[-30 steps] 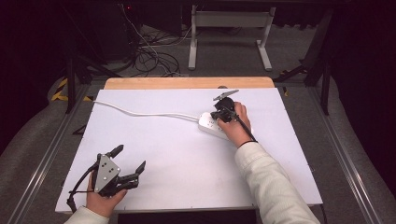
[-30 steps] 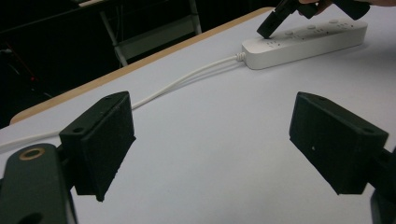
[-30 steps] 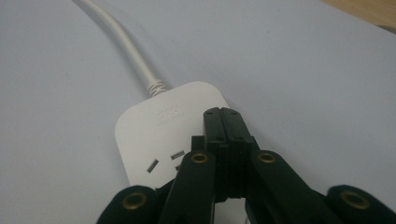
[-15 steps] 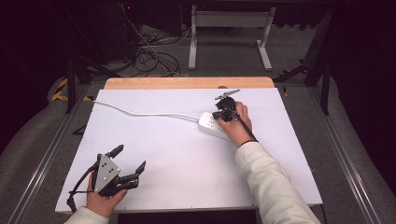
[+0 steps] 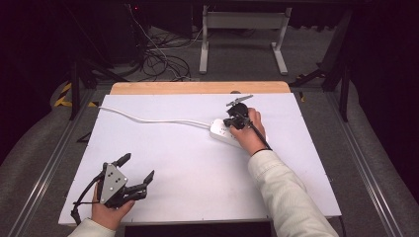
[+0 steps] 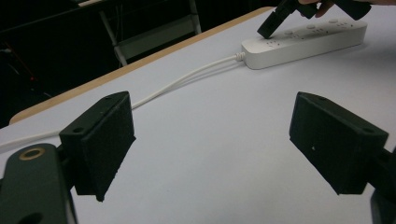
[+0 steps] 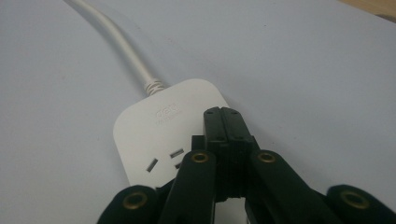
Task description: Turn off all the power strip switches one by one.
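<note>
Nothing has shifted since the earlier high view frames: both hands sit where they were, power strip in the same spot.

Your right gripper (image 7: 228,122) has its jaws pressed together with nothing between them, tips down on the top face of the power strip (image 5: 223,132), at the end where the cord (image 5: 153,120) enters. In the right gripper view the closed tips rest just past the socket slots (image 7: 164,161), near the printed logo; whether they're pressing or only touching, I can't tell.

Key geometry: the strip's long axis runs from that cord end back under your right hand (image 5: 248,136), slanting toward the table's near right. So any slide along the sockets means pulling the tips back toward your own wrist.

Your left gripper (image 5: 126,180) stands wide open, holding nothing, parked at the near left corner, well apart from the strip. Right hand is clearly the nearer one.

Surface: plain white table top (image 5: 188,168), wooden strip along the far edge (image 5: 197,87). Cord trails off to the far left. Beyond: dark room, grey floor, loose cables (image 5: 163,61), a white metal frame (image 5: 242,29).
</note>
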Demonstrator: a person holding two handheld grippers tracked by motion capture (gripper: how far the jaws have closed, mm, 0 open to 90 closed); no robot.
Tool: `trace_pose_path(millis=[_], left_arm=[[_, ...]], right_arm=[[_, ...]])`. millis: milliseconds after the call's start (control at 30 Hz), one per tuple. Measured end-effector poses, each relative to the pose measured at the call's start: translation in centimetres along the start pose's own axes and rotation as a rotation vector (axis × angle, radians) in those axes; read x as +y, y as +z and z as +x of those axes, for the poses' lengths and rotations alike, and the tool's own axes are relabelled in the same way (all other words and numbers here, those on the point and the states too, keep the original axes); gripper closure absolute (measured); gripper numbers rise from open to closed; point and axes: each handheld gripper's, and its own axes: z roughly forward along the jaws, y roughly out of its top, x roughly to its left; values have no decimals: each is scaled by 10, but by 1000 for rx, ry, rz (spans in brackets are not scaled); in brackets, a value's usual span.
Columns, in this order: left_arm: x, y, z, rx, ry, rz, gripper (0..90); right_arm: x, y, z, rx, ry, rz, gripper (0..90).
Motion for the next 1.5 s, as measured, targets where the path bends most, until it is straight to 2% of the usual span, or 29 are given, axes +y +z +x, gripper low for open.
trace_pose_path(millis=[300,833,900,967,1067,1233,1467,1500], left_arm=[[0,0,0,0,0,0,148],[0,0,0,0,-2,0,147],[0,-1,0,0,-1,0,147],[0,0,1,2,-1,3,147],[0,0,1,2,-1,2,147],[0,0,0,2,0,3,147],[0,0,1,2,-3,4,147],[0,0,1,3,-3,4,147]], right_arm=[[0,0,0,4,9,-3,900],[0,0,3,-11,-7,8,900],[2,-8,5,-21,-32,-17,900],[4,-16,7,4,-28,-68,900],[8,-29,9,31,-32,-113,900],[7,-41,8,38,-41,-118,900],[9,-57,13,88,-47,-182,900],[9,-59,13,92,-44,-186,847]])
